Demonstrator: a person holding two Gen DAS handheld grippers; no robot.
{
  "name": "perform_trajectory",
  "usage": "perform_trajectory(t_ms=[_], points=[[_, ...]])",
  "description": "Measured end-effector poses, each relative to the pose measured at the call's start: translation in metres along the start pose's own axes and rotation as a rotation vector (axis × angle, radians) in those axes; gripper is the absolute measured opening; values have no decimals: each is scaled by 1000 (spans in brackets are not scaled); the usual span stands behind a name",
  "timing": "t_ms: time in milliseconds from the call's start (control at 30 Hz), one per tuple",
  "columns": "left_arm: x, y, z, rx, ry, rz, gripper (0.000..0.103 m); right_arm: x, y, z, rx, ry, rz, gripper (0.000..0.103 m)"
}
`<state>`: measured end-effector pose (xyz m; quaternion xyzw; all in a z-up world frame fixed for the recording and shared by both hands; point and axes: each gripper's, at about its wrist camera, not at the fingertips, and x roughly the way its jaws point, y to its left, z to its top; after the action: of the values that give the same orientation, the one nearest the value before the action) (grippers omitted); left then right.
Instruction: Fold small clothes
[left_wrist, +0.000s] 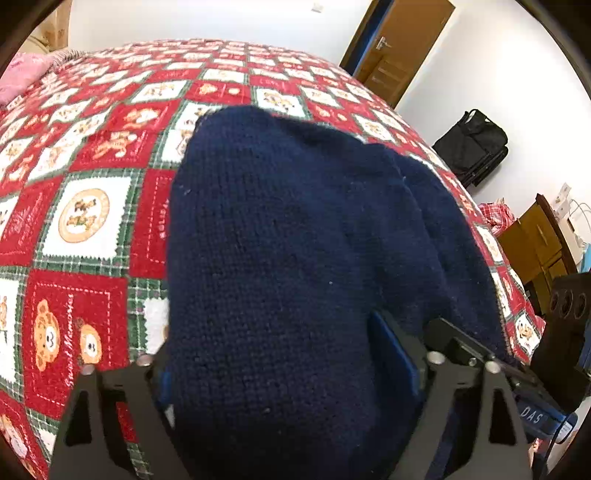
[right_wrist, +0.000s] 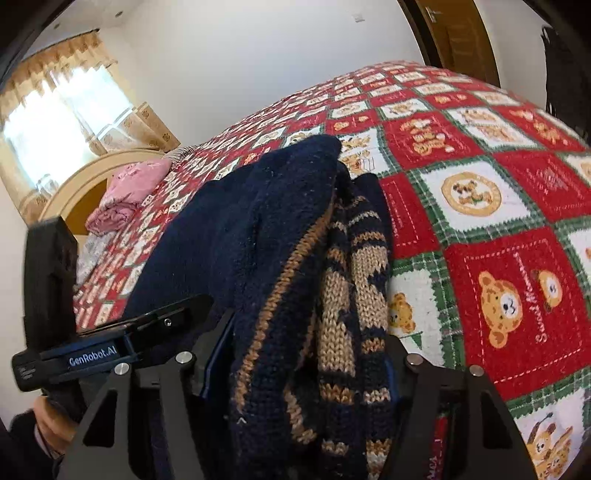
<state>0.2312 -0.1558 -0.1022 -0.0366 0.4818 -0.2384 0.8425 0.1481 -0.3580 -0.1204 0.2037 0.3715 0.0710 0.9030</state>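
Your left claw (left_wrist: 280, 369) is straddling the navy sweater (left_wrist: 295, 240) at lower centre; whether it's pinching, you cannot tell. Your right claw (right_wrist: 303, 369) is squeezing the sweater's bunched patterned edge on the bed (right_wrist: 480, 192).

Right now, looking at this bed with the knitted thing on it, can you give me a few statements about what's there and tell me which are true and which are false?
1. The navy sweater lies on a red, white and green bedspread printed with bears. True.
2. The sweater is plain navy all over. False: the right wrist view shows tan patterned knit in its folds.
3. Knit fabric sits between the fingers of both the left gripper and the right gripper. True.
4. A folded green towel lies by the headboard. False: the folded cloth there is pink.
5. A black bag stands against the white wall. True.
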Motion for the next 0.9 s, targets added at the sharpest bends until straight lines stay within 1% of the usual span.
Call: perform_trajectory(t_ms=[33, 100, 167, 300, 367, 467, 600, 700, 800, 900], points=[[-2, -4, -1, 23, -15, 13, 80, 0, 1, 0, -8, -3, -6, 62], [-5, -13, -3, 67, -47, 42, 68, -2, 8, 0, -48, -10, -34, 60], [-7, -19, -4, 96, -72, 73, 62, -4, 16, -1, -101, -21, -71, 58], [-12, -18, -4, 77, -101, 91, 49, -8, 29, -4, -172, -50, -141, 56], [-14, -17, -4, 72, -112, 90, 46, -11, 38, -8, -220, -73, -184, 54], [-19, -18, -6, 80, -124, 98, 44, -15, 47, -12, -243, -100, -210, 53], [-25, -16, -7, 70, -132, 96, 41, -24, 46, -15, -210, -113, -189, 52], [-35, -21, -10, 91, -140, 98, 41, -32, 58, -22, -231, -130, -192, 51], [-46, -23, -15, 122, -155, 115, 40, -34, 69, -32, -225, -124, -181, 51], [-56, -13, -20, 107, -148, 111, 40, -39, 84, -35, -214, -128, -150, 51]])
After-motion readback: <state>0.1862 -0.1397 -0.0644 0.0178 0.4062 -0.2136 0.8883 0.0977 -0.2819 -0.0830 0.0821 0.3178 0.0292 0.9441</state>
